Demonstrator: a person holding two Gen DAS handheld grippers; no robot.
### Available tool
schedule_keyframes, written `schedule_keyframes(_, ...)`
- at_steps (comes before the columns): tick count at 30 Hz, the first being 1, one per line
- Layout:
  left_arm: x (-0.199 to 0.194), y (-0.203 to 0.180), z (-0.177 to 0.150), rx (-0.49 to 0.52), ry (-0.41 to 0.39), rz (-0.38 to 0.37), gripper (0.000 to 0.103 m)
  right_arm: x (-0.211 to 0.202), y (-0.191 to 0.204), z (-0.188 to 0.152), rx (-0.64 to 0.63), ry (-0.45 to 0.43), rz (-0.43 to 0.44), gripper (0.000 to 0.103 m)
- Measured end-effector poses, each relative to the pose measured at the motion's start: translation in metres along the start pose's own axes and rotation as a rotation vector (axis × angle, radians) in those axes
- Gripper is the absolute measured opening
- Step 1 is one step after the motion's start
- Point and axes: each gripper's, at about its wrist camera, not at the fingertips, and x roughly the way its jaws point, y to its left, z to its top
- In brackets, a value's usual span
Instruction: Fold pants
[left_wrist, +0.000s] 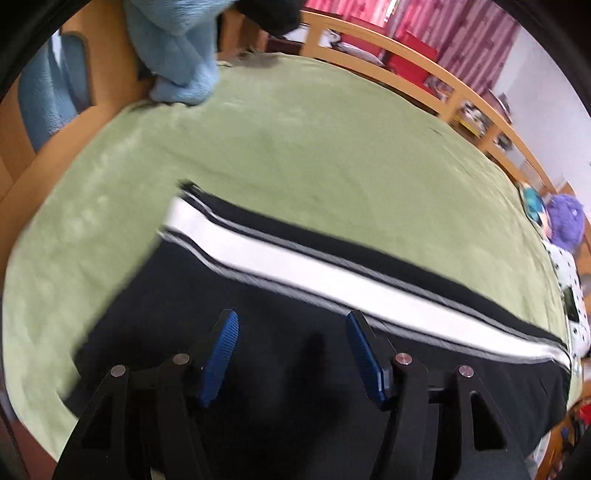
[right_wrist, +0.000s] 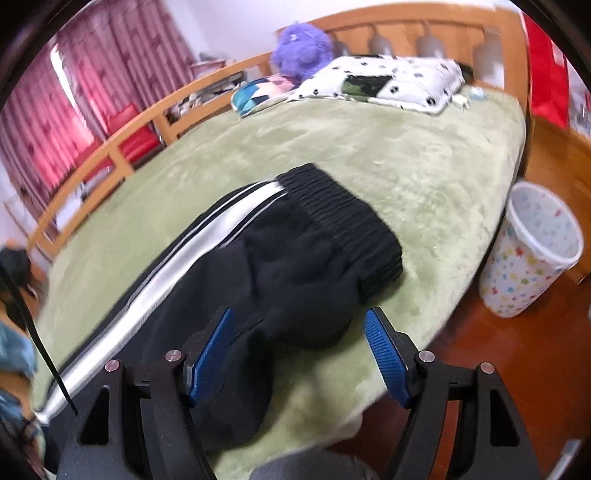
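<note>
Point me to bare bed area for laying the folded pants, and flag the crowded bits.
Free: green blanket between the pants waistband and the spotted pillow; also the strip between the white stripe and the wooden rail. Crowded: headboard end with the pillow and purple plush; the corner by the blue fleece.

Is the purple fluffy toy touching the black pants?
Apart. The right wrist view shows the purple plush toy up by the headboard, while the black pants lie much nearer the camera, with a wide stretch of bare green blanket between them.
</note>
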Motion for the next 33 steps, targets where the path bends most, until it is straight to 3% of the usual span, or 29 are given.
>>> schedule_keyframes(5, -0.009, -0.051, -0.038, 0.034, 0.022, -0.006, 0.059, 0.054, -0.040, 0.014, 0.121, 0.100, 0.061, 0.076)
schedule_keyframes(8, 0.001, -0.072, -0.056, 0.037, 0.057, -0.056, 0.060, 0.084, -0.056, 0.016, 0.212, 0.169, 0.163, 0.082)
schedule_keyframes(10, 0.017, -0.088, -0.069, 0.049, 0.099, -0.050, 0.060, 0.096, -0.059, 0.019, 0.245, 0.185, 0.221, 0.084)
schedule_keyframes(12, 0.032, -0.101, -0.081, 0.053, 0.129, -0.019, 0.060, 0.099, -0.058, 0.027, 0.241, 0.154, 0.240, 0.072)
schedule_keyframes(13, 0.035, -0.106, -0.085, 0.059, 0.125, 0.004, 0.061, 0.095, -0.055, 0.033, 0.200, 0.134, 0.243, 0.053)
schedule_keyframes(14, 0.037, -0.109, -0.087, 0.070, 0.112, 0.024, 0.062, 0.089, -0.050, 0.042, 0.145, 0.115, 0.263, 0.045)
schedule_keyframes(17, 0.034, -0.118, -0.088, 0.090, 0.093, 0.032, 0.062, 0.048, -0.039, 0.085, -0.019, 0.006, 0.398, 0.040)
schedule_keyframes(19, 0.032, -0.121, -0.088, 0.092, 0.084, 0.009, 0.062, 0.027, -0.030, 0.099, -0.135, -0.066, 0.424, 0.040)
schedule_keyframes(20, 0.032, -0.122, -0.089, 0.098, 0.084, 0.017, 0.062, 0.024, -0.028, 0.101, -0.183, -0.083, 0.417, 0.041)
schedule_keyframes(22, 0.035, -0.125, -0.093, 0.112, 0.088, 0.046, 0.062, 0.041, -0.032, 0.099, -0.241, -0.007, 0.353, 0.047)
schedule_keyframes(24, 0.033, -0.128, -0.094, 0.119, 0.086, 0.054, 0.062, 0.078, -0.048, 0.084, -0.190, 0.153, 0.254, 0.057)
schedule_keyframes(26, 0.026, -0.132, -0.092, 0.119, 0.091, 0.010, 0.062, 0.099, -0.062, 0.063, -0.196, 0.263, 0.142, 0.056)
schedule_keyframes(29, 0.010, -0.143, -0.092, 0.149, 0.063, -0.047, 0.062, 0.069, -0.072, 0.053, -0.195, 0.187, 0.137, 0.057)
schedule_keyframes(31, 0.000, -0.153, -0.094, 0.183, 0.047, -0.093, 0.062, 0.037, -0.059, 0.051, -0.239, 0.102, 0.091, 0.059)
schedule_keyframes(33, -0.010, -0.168, -0.103, 0.216, 0.046, -0.176, 0.062, 0.005, -0.030, 0.045, -0.318, 0.009, 0.134, 0.060)
